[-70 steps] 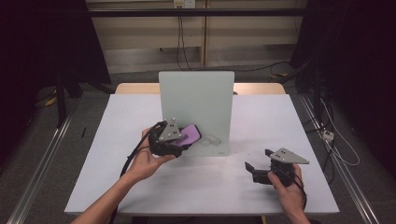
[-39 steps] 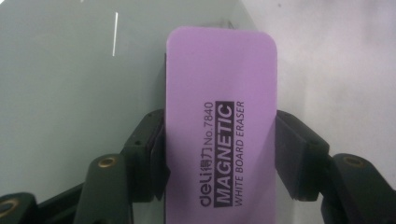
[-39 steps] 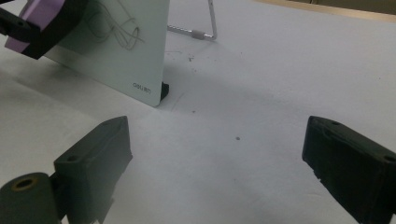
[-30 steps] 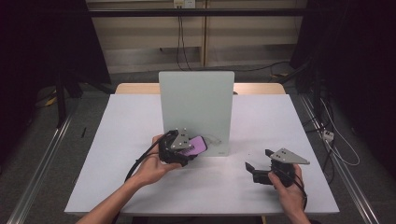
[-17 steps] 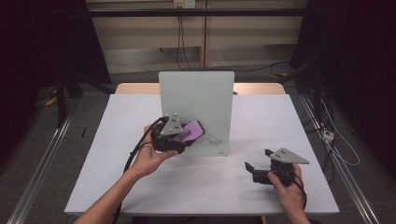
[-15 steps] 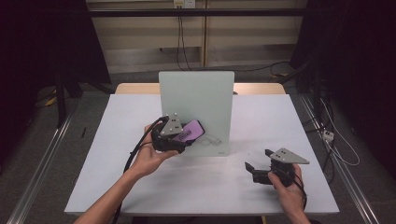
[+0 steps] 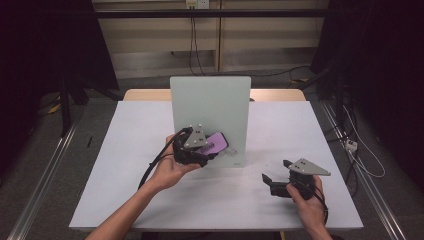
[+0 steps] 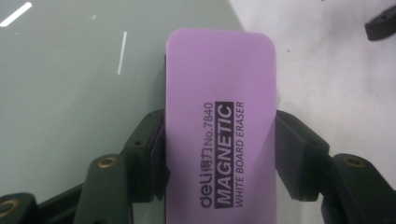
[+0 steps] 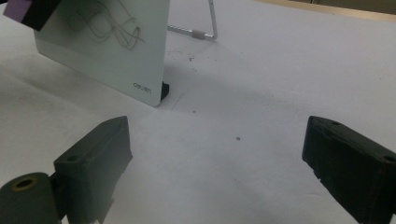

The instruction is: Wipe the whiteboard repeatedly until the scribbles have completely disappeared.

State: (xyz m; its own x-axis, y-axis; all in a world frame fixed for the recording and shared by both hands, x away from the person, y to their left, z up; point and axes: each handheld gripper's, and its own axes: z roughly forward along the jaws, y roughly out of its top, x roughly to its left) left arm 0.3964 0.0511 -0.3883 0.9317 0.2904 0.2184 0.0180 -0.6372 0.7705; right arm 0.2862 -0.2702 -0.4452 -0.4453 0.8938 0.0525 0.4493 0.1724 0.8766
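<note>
Now your left gripper (image 7: 200, 150) clamps the eraser (image 8: 219, 116) against the board (image 7: 210, 110).
Your right gripper (image 7: 280, 175) rests on the table (image 7: 125, 150), jaws wide apart and holding nothing, well clear of the board's corner.

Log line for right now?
left gripper: shut on eraser | eraser: at whiteboard | right gripper: open, on table

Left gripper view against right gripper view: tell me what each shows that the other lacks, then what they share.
Left gripper view alone: the left gripper shut on the purple eraser's sides, its printed label readable.

Right gripper view alone: the right gripper open over bare table, grey scribbles on the board, and the board's wire stand.

Shared: the glass board, the eraser and the white table.
</note>
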